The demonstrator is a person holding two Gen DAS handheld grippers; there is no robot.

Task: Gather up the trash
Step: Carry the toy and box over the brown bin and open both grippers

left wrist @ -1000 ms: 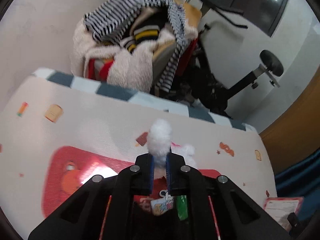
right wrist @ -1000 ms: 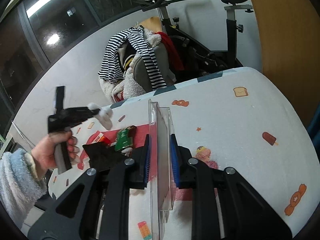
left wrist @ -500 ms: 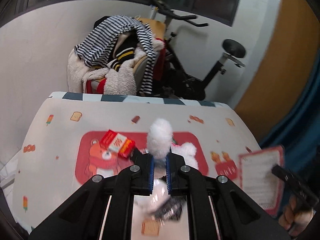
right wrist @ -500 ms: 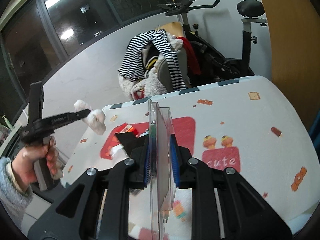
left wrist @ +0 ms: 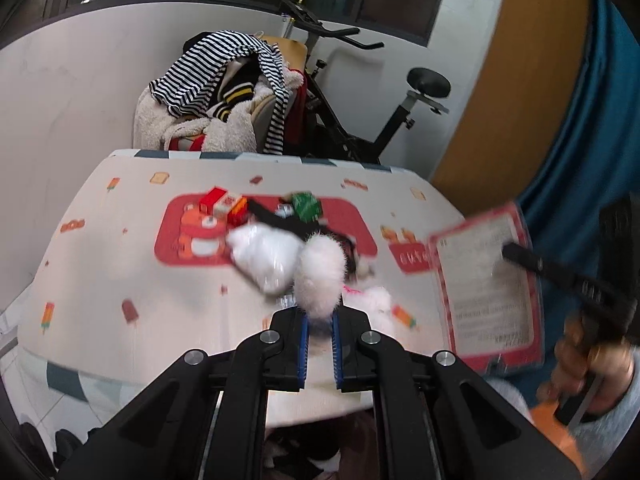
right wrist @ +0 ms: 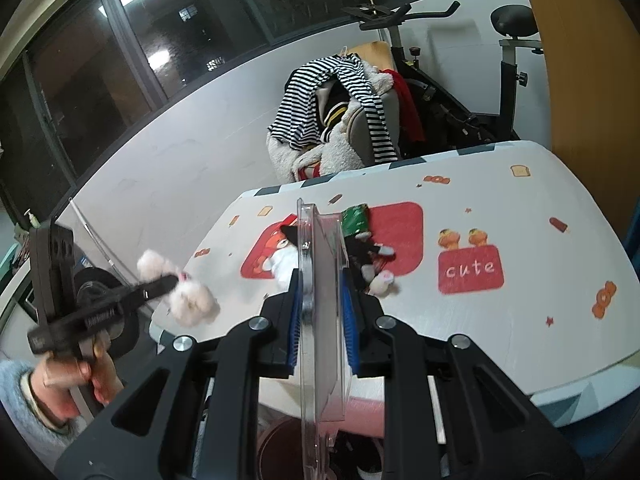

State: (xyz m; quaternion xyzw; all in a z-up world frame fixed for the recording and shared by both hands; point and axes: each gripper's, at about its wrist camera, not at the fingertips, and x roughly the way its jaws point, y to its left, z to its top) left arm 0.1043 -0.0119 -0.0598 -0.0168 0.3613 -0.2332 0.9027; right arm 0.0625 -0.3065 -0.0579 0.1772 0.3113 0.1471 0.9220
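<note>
Fluff: pink-white furry wad clamped between the left gripper's blue pads, held above the counter's near edge; from the right wrist view it hangs in two puffs off the counter's left side.
Case: clear plastic case held edge-on, pinched in the right gripper; from the left wrist view its red-bordered printed sheet faces out, text too blurred to read.
Pile: red box, green packet, black scraps and a white bag lie together on the counter's red mat; motion blur hides their labels.
Writing: "cute" on a red patch of the cloth.
Hidden: bin below the counter, mostly blocked by the right gripper.
Behind: chair heaped with striped clothes, exercise bike.
</note>
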